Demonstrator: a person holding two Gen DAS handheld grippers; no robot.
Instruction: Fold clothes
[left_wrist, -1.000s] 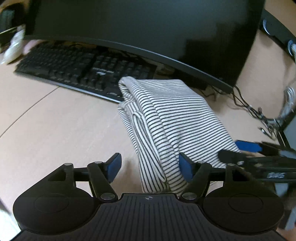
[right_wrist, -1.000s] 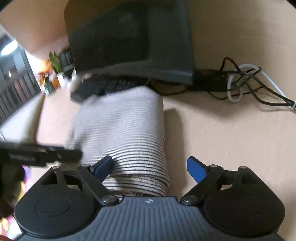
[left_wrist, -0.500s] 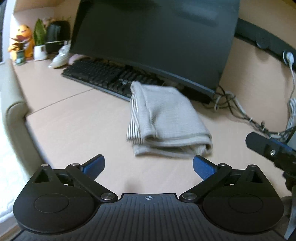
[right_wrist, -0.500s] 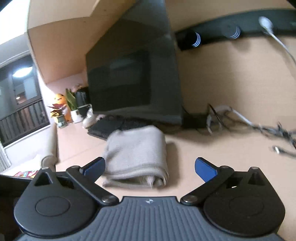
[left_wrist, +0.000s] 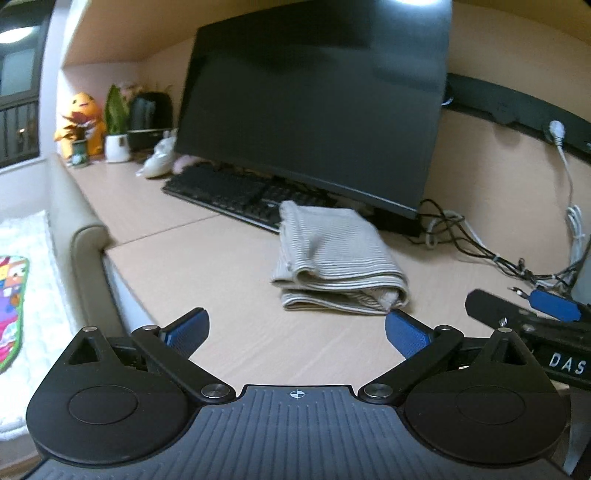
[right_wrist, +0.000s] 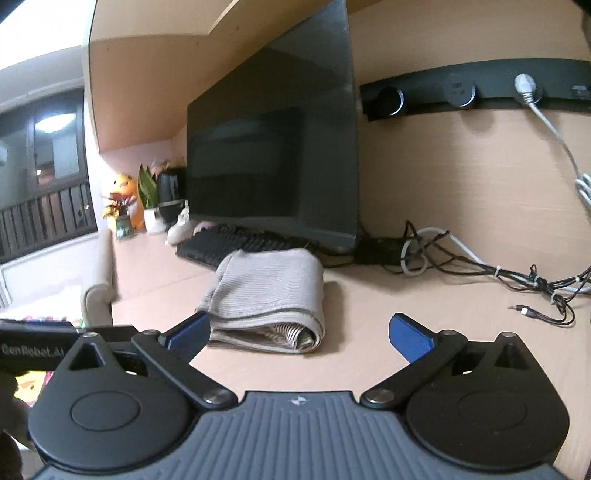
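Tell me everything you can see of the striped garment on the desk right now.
The striped garment is a soft knit with fine dark-and-light stripes, folded into a compact, layered bundle. It lies flat on the wooden desk, its far end against the keyboard, below the monitor. The near edge shows stacked folds and a rolled end. Neither open gripper touches it.

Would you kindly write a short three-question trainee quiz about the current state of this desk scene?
1. True or false: the left gripper holds the striped garment.
2. The folded garment lies in front of: A) the potted plant B) the keyboard C) the cables.
3. Fill in: both sets of jaws, including the right gripper, stand ____.

Key: 1 false; 2 B; 3 open.
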